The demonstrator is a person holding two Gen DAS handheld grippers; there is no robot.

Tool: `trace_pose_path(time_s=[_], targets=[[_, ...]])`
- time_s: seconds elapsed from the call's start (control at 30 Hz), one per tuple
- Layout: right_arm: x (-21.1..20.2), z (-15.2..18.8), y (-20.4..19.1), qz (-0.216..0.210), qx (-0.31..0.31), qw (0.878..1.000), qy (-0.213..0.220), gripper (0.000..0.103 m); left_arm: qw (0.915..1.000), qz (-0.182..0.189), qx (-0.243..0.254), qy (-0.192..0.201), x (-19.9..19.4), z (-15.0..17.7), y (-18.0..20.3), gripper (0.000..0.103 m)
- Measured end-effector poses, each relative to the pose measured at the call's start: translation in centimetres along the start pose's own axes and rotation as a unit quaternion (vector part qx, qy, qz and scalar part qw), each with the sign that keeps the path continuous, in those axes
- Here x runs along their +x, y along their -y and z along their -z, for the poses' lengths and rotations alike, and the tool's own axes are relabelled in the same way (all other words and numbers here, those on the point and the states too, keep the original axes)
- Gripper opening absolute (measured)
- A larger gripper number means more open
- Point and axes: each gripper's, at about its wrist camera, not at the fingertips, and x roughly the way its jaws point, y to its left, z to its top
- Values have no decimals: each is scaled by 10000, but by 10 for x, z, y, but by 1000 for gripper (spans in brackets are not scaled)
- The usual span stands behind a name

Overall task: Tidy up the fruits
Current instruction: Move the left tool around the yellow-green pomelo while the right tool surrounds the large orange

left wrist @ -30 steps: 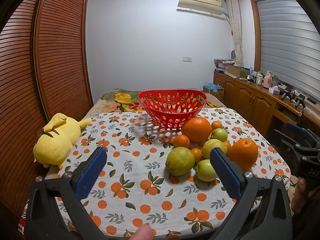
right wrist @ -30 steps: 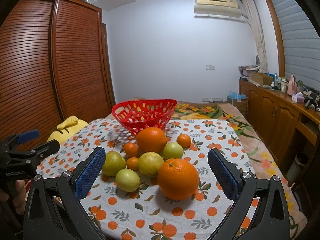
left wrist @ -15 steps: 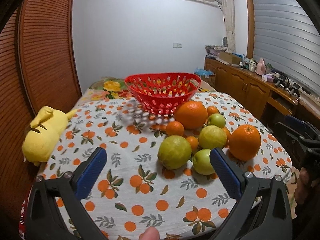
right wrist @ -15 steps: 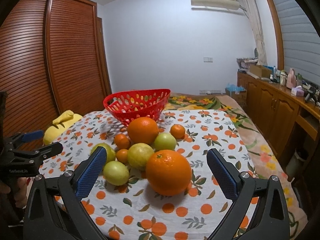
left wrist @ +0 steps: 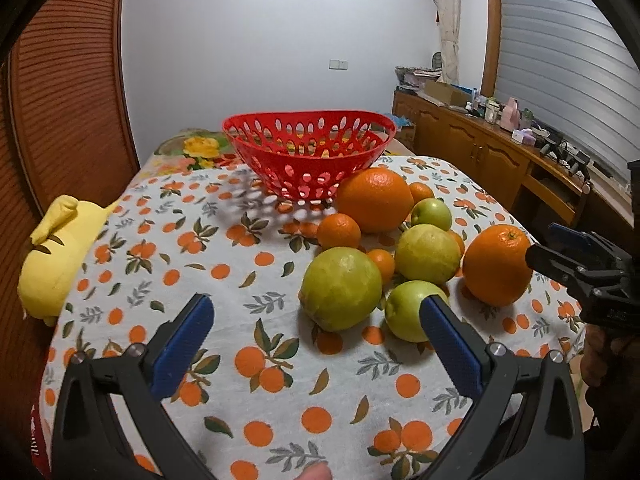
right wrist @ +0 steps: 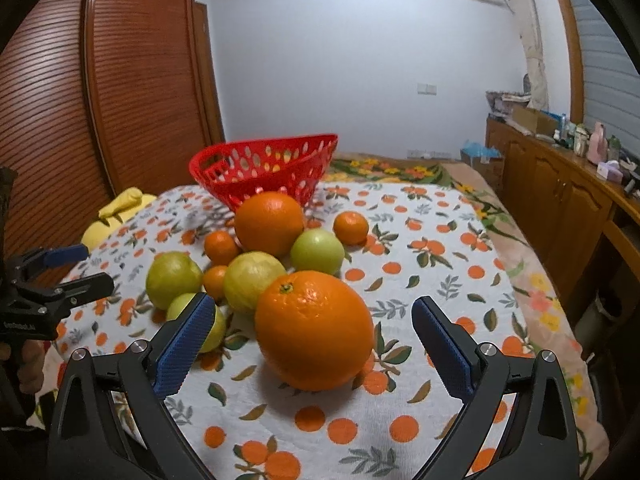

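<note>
A pile of fruit lies on the orange-print tablecloth (left wrist: 224, 280) in front of an empty red basket (left wrist: 308, 152) (right wrist: 264, 168). My left gripper (left wrist: 316, 320) is open, with a large green fruit (left wrist: 340, 288) just ahead between its fingers and a smaller green one (left wrist: 408, 312) by the right finger. My right gripper (right wrist: 312, 320) is open, its fingers either side of a big orange (right wrist: 314, 330). A second big orange (right wrist: 269, 224) (left wrist: 374, 200), several small oranges and green fruits lie behind.
A yellow plush toy (left wrist: 56, 256) lies at the table's left edge by a brown slatted wardrobe (left wrist: 60, 92). A wooden sideboard (left wrist: 500, 152) with clutter runs along the right wall. The other gripper shows at the right of the left view (left wrist: 588, 272) and at the left of the right view (right wrist: 44, 292).
Both grippers have moved forward and lower toward the fruit. The big orange now sits between the right fingers, and the large green fruit is closer to the left gripper.
</note>
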Motion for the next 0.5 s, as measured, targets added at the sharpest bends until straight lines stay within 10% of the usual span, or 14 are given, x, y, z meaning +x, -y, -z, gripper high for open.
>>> trace_pose_path(time_s=[0.5], targets=[[41, 8, 1, -215, -77, 9983, -530, 97, 9977, 431, -33, -515, 58, -5, -11, 93]])
